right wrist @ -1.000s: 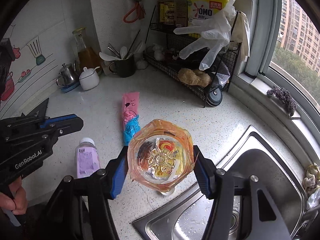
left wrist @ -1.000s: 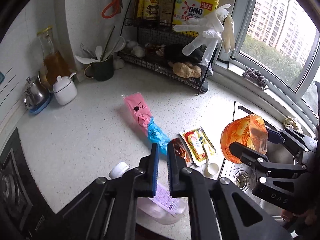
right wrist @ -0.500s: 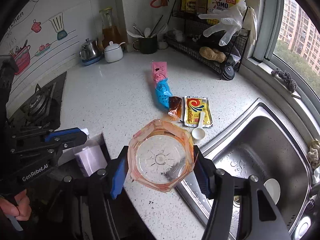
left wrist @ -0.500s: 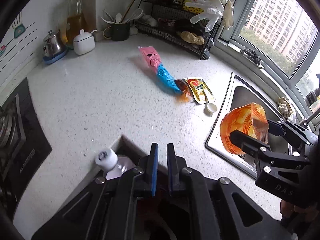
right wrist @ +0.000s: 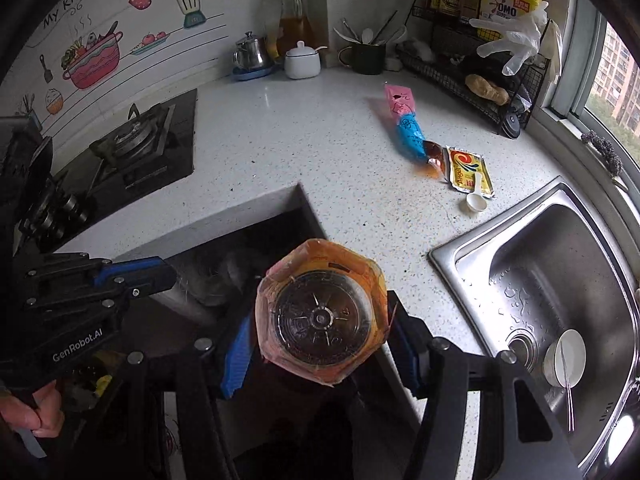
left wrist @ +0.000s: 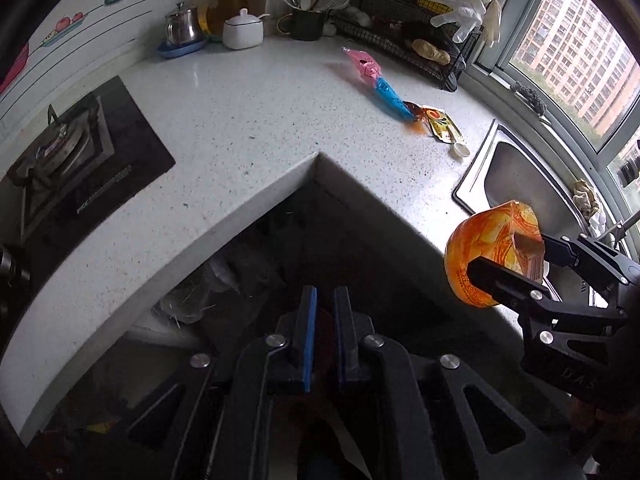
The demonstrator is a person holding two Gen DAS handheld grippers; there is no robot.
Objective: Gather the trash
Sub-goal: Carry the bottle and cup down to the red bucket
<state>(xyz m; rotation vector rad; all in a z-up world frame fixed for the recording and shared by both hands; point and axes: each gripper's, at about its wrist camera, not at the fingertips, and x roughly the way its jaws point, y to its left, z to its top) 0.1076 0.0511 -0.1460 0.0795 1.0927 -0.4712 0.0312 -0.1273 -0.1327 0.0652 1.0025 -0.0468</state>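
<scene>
Left wrist view: the left gripper (left wrist: 325,300) has its jaws drawn nearly together with nothing visible between the pads, pointing down into the dark gap below the counter edge (left wrist: 256,204). At three o'clock the right gripper (left wrist: 516,264) clamps an orange plastic cup (left wrist: 486,258). Four pieces of trash lie on the counter at one o'clock, well apart from both grippers: one pink-and-blue wrapper (left wrist: 378,82), one small brown packet (left wrist: 414,114), one yellow sachet (left wrist: 442,124), one white scoop (left wrist: 460,150). The wrapper's long axis runs from eleven towards five.

Right wrist view: the jaws stand half wide, holding the cup (right wrist: 322,316) bottom-on to the camera, over the counter's inner corner. The trash row sits at one o'clock, nearer this hand, I judge. The left gripper (right wrist: 132,276) is at nine o'clock.
</scene>
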